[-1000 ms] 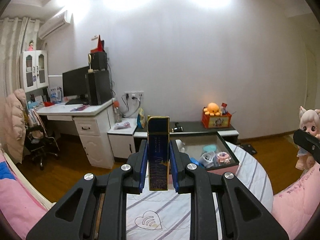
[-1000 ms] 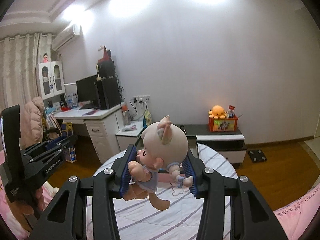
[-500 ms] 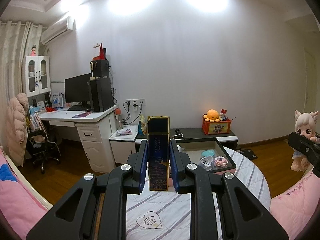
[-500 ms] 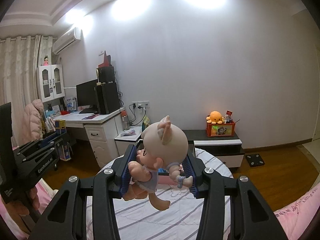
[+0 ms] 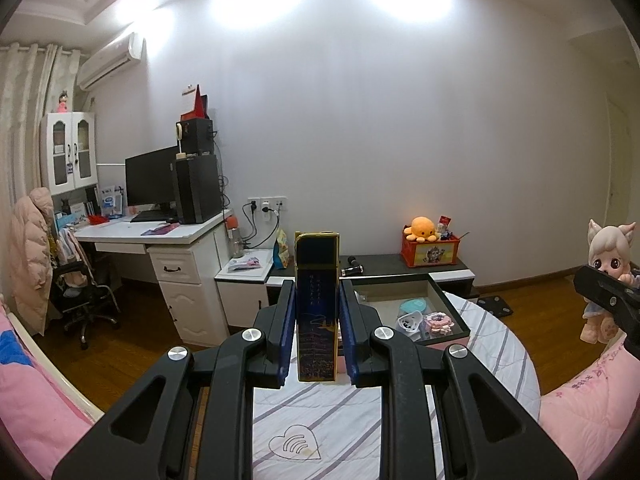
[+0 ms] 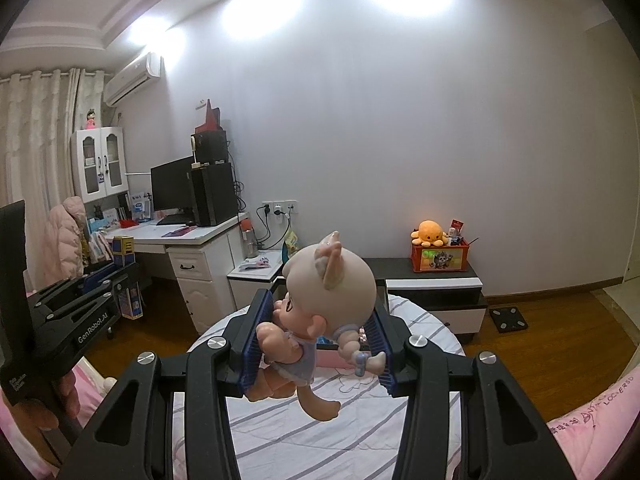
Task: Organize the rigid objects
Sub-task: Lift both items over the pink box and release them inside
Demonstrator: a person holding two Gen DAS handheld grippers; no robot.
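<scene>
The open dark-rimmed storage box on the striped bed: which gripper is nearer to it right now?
Left. The left gripper, clamping the tall blue-and-gold box, hangs just before the open dark-rimmed storage box. The right gripper, clamping the pale cat-eared doll, hangs off to its right.

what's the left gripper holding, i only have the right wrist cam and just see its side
Observer: The left gripper is shut on a tall blue and gold box, held upright.
Operator: is there a container in front of it
Observer: Yes, an open dark tray sits on the striped bed beyond the box.
Operator: anything in it already
Observer: A teal round item and a pink trinket lie inside.
Operator: can you see the doll's face
Observer: Yes, the doll in the right gripper faces the left camera.
</scene>
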